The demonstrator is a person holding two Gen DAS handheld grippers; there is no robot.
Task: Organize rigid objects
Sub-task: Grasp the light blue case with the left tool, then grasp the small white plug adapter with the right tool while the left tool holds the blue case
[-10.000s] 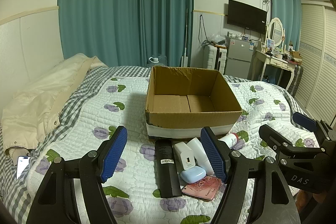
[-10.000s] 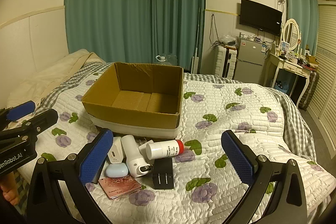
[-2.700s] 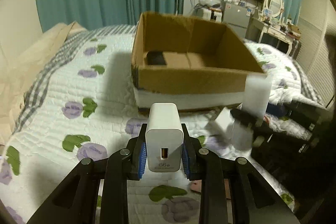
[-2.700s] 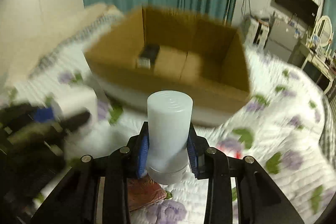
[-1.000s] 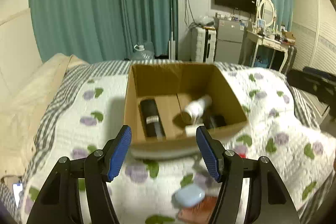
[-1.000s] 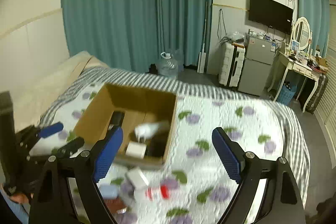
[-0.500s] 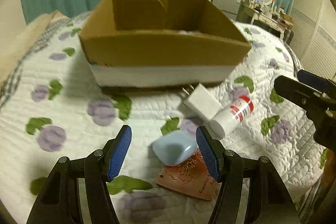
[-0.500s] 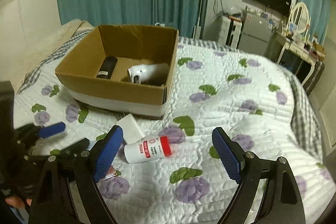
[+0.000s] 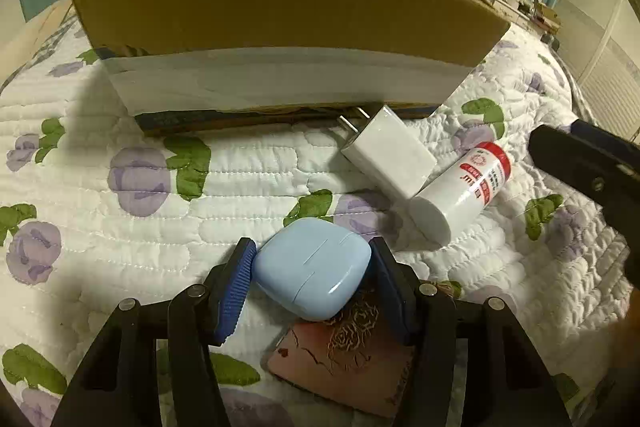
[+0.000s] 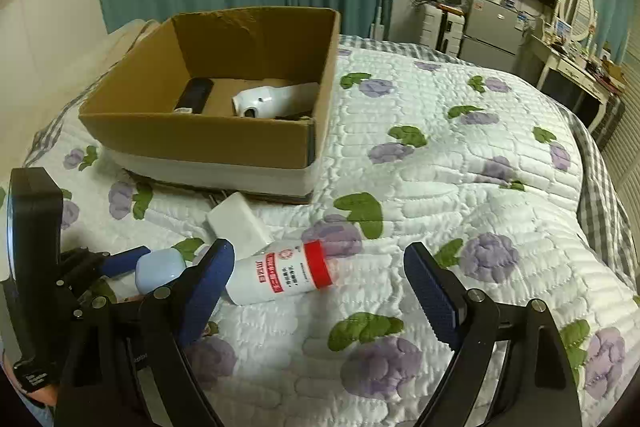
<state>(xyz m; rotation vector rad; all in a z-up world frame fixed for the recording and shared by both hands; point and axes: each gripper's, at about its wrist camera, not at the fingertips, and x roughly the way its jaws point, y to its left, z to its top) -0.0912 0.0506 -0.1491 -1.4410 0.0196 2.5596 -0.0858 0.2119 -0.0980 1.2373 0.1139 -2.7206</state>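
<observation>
Your left tongs (image 9: 314, 285) clamp the pale blue, rounded earbud case (image 9: 312, 269) lying on the quilt; your right tongs (image 10: 318, 289) gape apart — the red-capped white bottle (image 10: 280, 277) lies between them.

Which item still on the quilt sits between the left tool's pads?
The light blue case: it sits between the left tool pads. The white charger and red-capped bottle lie farther off, toward the box.
</observation>
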